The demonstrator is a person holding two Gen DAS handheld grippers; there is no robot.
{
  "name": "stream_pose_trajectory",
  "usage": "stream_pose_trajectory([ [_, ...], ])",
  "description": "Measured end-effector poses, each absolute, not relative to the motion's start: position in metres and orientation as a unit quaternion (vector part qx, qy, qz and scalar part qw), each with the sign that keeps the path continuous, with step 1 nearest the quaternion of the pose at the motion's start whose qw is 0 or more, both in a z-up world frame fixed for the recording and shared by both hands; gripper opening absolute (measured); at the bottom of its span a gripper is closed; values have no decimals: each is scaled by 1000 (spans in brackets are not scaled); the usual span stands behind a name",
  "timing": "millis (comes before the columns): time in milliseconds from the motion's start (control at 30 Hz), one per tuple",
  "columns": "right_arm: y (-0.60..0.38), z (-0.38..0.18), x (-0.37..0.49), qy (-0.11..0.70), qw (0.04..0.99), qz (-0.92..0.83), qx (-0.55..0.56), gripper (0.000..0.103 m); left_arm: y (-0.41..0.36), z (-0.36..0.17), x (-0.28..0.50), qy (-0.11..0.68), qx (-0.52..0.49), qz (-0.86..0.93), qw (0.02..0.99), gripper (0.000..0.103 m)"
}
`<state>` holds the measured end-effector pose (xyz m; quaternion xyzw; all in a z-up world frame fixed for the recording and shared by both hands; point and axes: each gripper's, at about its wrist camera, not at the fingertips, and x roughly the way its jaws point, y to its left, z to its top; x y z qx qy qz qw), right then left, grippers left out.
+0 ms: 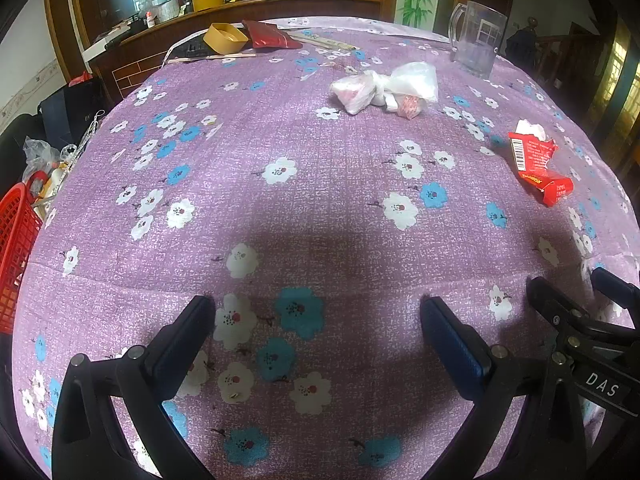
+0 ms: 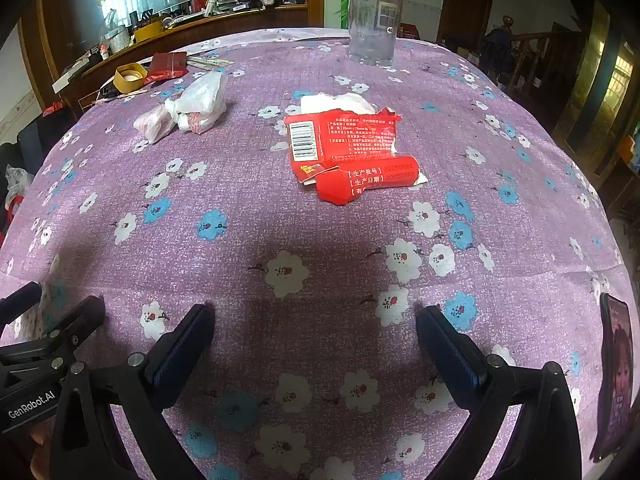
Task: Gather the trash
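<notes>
Because nothing has been picked up yet, both tools hang low over the near edge of the surface point(image 2: 120, 184), a table under a purple flowered cloth, with their jaws spread wide and empty: the left gripper point(image 1: 318, 304) over bare cloth toward the near left, the right gripper point(image 2: 314, 312) just beside it, its frame showing at the right margin of the left wrist view. The trash lies out ahead of them, apart in two lots. A torn red wrapper point(image 2: 348, 156), crumpled, with a barcode and printed text on it and a scrap of white paper under its far side, sits near the middle of the surface straight ahead of the right gripper, which looks lined up on it for that reason; from the left wrist view the same wrapper point(image 1: 538, 164) lies off toward the right edge. A knotted clear plastic bag point(image 1: 384, 88) with something pink and white inside lies farther back, nearer the far edge and more in line with the left gripper. A clear glass mug point(image 2: 374, 24) stands upright at the far edge, and a yellow lid point(image 1: 226, 38) and a dark red pouch point(image 1: 268, 36) lie at the far left corner; these seem to be kept things, not litter. A red plastic basket point(image 1: 16, 248) stands off the left edge, a likely place for the trash, though I cannot be sure. A phone point(image 2: 614, 376) lies at the near right edge.
</notes>
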<state>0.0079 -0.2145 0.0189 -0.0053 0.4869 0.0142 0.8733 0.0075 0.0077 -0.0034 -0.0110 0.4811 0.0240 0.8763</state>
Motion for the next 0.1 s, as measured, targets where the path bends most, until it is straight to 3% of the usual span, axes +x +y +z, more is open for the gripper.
stream_pose_trajectory([
  [100,-215,19,8,487,873,14,-5,103,8,-3,7,481,-12,24,876,103],
])
